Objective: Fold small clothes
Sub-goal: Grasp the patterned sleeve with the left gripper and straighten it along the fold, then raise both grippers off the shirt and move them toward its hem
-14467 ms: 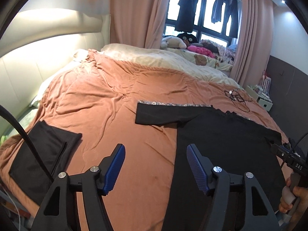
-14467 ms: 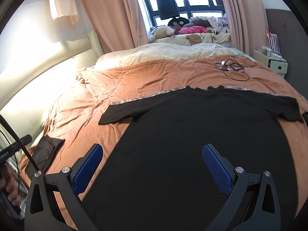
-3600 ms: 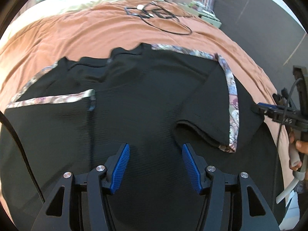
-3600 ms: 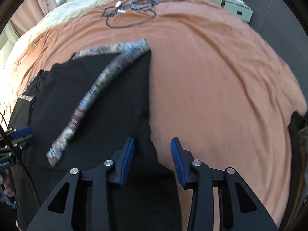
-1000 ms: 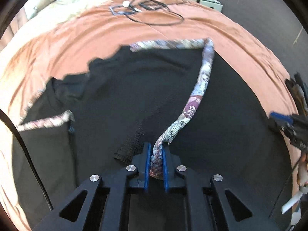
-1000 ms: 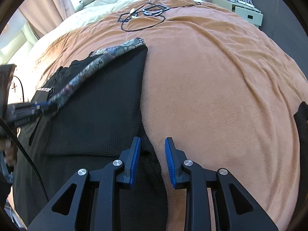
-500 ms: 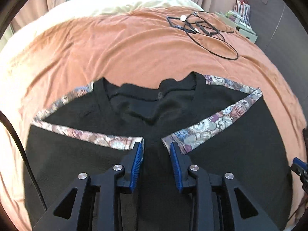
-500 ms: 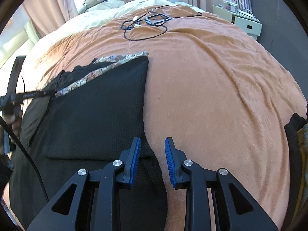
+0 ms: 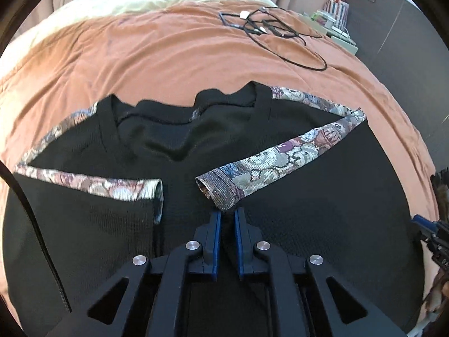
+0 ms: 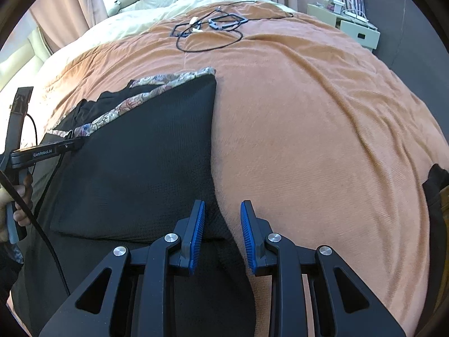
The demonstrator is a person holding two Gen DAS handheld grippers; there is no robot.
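Note:
A black T-shirt [image 9: 322,196] with patterned shoulder trim lies on the orange bedspread, both sleeves folded in over the chest. The left sleeve [image 9: 92,207] lies flat. My left gripper [image 9: 227,216] is nearly shut around the cuff end of the right sleeve [image 9: 280,157], just above the shirt. In the right wrist view the shirt [image 10: 140,168] fills the left half. My right gripper [image 10: 223,213] is open a little, straddling the shirt's right edge, holding nothing. The left gripper also shows in the right wrist view [image 10: 75,144].
Black cables [image 9: 269,28] lie on the orange bedspread [image 10: 322,140] beyond the collar. A white bedside unit [image 10: 345,25] stands at the far right. A dark garment [image 10: 437,196] lies at the bed's right edge. Pillows and soft toys are at the far end.
My left gripper has closed from a small gap onto the right sleeve's cuff. The right gripper has stayed put at the shirt's edge.

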